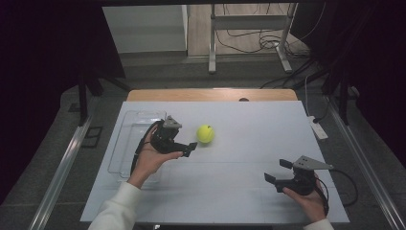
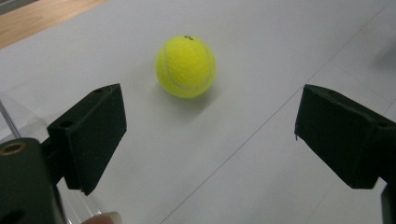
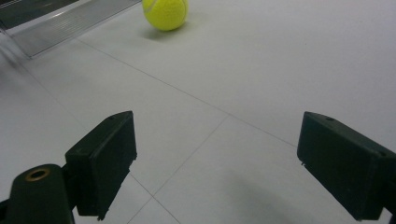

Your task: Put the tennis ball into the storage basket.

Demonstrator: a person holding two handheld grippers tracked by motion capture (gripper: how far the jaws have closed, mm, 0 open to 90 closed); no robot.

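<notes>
One ball [image 1: 205, 133] is being shown on the white bench [image 1: 249, 143]: a yellow-green tennis ball with a fuzzy felt cover, a pale curved seam running across it and a small dark mark near its top, as seen in the left gripper view [image 2: 186, 66]. Being round, it is showing no long axis and no pointing direction; only the dark mark is being turned upward. It is resting on the bench sheet, a little left of the middle and toward the far half, just right of a clear tray [image 1: 125, 143].

The left tongs [image 1: 190, 147] are being held just beside the ball, on its near left, not touching it. In the left gripper view the jaws are being kept wide apart, with bare bench between them and the ball lying ahead of the gap, nearer the left jaw. Nothing is being gripped.

The right tongs [image 1: 277, 170] are being held near the bench's right front corner, well apart from the ball. Their jaws are also standing wide, with nothing between them; in the right gripper view the ball [image 3: 165, 13] is being seen far off at the top edge, beside the tray's rim [image 3: 70, 25].

Counted: one ball, one tray, two tongs, two hands, one bench
</notes>
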